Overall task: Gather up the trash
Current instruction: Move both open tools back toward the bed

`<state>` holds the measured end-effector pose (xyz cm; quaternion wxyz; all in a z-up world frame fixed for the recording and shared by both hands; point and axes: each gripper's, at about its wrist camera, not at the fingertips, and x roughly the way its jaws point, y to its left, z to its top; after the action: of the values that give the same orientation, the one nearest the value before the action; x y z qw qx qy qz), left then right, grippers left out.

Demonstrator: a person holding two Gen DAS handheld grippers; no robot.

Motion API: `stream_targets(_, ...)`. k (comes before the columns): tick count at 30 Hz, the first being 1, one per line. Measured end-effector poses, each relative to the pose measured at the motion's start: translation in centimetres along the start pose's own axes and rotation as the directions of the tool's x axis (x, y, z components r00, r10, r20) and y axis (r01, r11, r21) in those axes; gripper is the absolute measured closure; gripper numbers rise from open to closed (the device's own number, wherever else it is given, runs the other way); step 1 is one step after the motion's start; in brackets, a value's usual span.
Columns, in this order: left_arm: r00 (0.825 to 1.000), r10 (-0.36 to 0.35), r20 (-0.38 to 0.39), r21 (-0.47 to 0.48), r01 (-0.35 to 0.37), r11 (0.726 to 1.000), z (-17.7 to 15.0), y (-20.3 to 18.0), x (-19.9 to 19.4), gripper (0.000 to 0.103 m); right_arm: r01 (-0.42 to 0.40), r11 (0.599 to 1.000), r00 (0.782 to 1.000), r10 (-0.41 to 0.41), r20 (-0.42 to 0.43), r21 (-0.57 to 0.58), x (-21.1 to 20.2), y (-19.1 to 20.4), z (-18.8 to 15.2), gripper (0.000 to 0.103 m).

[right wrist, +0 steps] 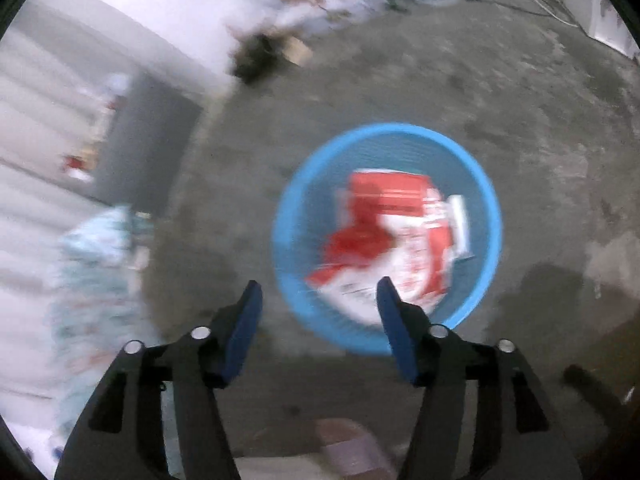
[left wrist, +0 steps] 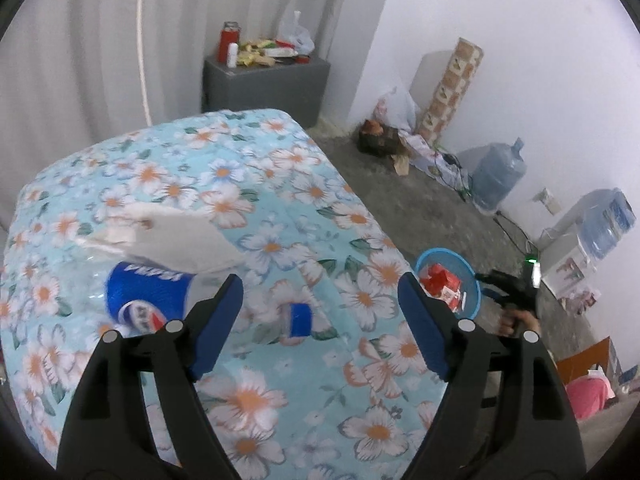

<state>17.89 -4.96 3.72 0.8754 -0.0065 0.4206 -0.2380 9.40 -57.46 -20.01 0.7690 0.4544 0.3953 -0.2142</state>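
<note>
While both claws gape empty, Pepsi bottle [left wrist: 148, 300] lies on floral sheet [left wrist: 280, 208].

Left wrist view: even, diffuse indoor light, moderately bright; the white wall [left wrist: 500, 40] ahead and to the right of the claw is the brightest area, without hard glare. Focus is fair, slightly soft on the bottle [left wrist: 148, 296] by the left finger. Right wrist view: heavy motion blur smears the blue basket [right wrist: 490, 216] ahead of the claw; soft shadows darken the floor [right wrist: 480, 80]. Both show fisheye bending and black corner vignetting.
</note>
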Motion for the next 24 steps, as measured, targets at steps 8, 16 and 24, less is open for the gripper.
stream_targets(8,0.997,0.050,0.065,-0.087,-0.044,0.995,-2.7,3.2,-4.4,0.019,-0.187,0.962,0.982,0.190,-0.006,-0.198,-7.7,10.2,-4.9,0.019)
stream_targets(16,0.986,0.165,0.041,-0.239,-0.150,0.959,-8.4,8.5,-6.0,0.016,-0.375,0.832,0.927,0.345,-0.147,-0.409,-11.7,20.3,-10.2,0.017)
stream_targets(24,0.978,0.207,0.011,-0.361,-0.189,0.913,-11.9,13.6,-6.7,0.015,-0.495,0.653,0.867,0.329,-0.374,-0.574,-9.5,29.9,-18.2,0.017)
